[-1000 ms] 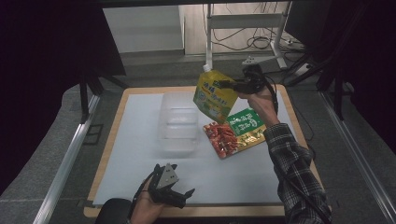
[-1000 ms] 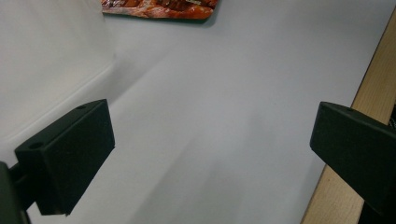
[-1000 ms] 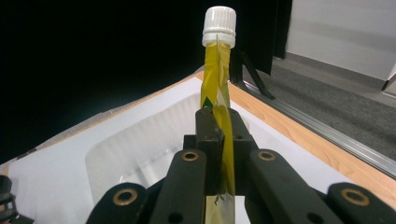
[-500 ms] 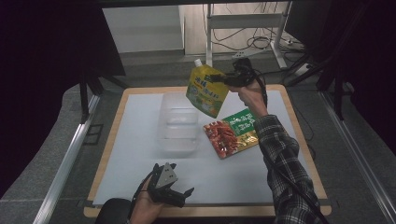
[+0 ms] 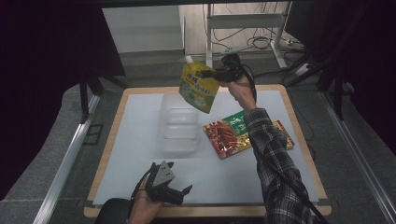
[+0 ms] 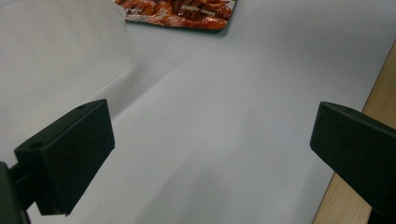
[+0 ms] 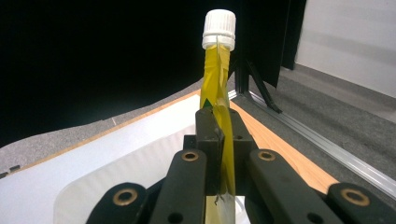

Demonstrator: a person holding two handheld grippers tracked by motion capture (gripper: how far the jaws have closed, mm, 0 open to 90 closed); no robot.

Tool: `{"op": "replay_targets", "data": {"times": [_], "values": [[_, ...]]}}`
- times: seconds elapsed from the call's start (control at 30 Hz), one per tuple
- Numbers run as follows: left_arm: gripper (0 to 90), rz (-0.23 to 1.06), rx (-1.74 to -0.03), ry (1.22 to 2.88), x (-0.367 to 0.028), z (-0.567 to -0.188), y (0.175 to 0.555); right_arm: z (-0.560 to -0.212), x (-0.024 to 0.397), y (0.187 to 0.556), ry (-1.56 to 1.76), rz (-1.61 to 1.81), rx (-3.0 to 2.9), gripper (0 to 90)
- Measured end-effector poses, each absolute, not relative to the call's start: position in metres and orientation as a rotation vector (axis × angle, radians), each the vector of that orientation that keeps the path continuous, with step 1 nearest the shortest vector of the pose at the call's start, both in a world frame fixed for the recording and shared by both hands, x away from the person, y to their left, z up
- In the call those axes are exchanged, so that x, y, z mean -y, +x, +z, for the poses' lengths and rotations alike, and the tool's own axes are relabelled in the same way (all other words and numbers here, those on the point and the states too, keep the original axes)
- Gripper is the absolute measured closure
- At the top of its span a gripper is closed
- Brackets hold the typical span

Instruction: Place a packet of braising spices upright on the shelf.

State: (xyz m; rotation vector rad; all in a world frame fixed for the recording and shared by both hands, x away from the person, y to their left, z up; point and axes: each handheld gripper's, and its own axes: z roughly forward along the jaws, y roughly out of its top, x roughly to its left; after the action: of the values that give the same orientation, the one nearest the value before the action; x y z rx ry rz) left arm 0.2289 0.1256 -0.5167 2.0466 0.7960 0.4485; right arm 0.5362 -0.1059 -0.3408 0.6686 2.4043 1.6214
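Right tool [image 5: 208, 73] is clamped on the yellow pouch [image 5: 197, 87], pads pinching its upper edge just below the white cap [image 5: 188, 59]. In the right gripper view we see the pouch [image 7: 218, 102] edge-on between the pressed jaws, cap [image 7: 219, 29] up top.

Pouch is in the air, tilted, cap toward far-left. It hangs over the far end of the clear tub [image 5: 179, 123], not touching it as far as we can tell. The tub sits mid-desk on the white mat [image 5: 140, 154]; its near end looks blurry in the high view. In the right gripper view the tub's rim [image 7: 116, 175] lies below the tool.

Right of the tub, flat on the mat: a red snack pack [image 5: 225, 138] with a green pack [image 5: 238, 122] overlapping its far edge. The person's plaid sleeve [image 5: 273, 154] crosses over them, so the right part of the packs is partly hidden.

Left tool [image 5: 180, 193] is at the near edge of the desk [image 5: 299, 135], left of centre, jaws spread with nothing between them. It points toward the right. In the left gripper view we see bare mat [image 6: 224, 121] between the jaws, the tub wall [image 6: 60, 56] at left, the red pack [image 6: 180, 11] at the far edge.
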Motion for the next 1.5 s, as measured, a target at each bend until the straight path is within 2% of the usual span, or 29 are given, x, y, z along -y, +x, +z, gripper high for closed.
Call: {"op": "replay_targets", "data": {"times": [0.57,1.03,1.5], "values": [[0.0,0.443,-0.789,2.047,-0.126,-0.517,0.229,-0.350,0.062,0.550,0.626,1.598,-2.441,87.1],[0.0,0.435,-0.784,2.052,-0.125,-0.518,0.229,-0.385,0.030,0.559,0.610,1.525,-2.520,87.0],[0.0,0.436,-0.778,2.068,-0.123,-0.519,0.229,-0.399,0.022,0.563,0.661,1.531,-2.517,86.6]]}}
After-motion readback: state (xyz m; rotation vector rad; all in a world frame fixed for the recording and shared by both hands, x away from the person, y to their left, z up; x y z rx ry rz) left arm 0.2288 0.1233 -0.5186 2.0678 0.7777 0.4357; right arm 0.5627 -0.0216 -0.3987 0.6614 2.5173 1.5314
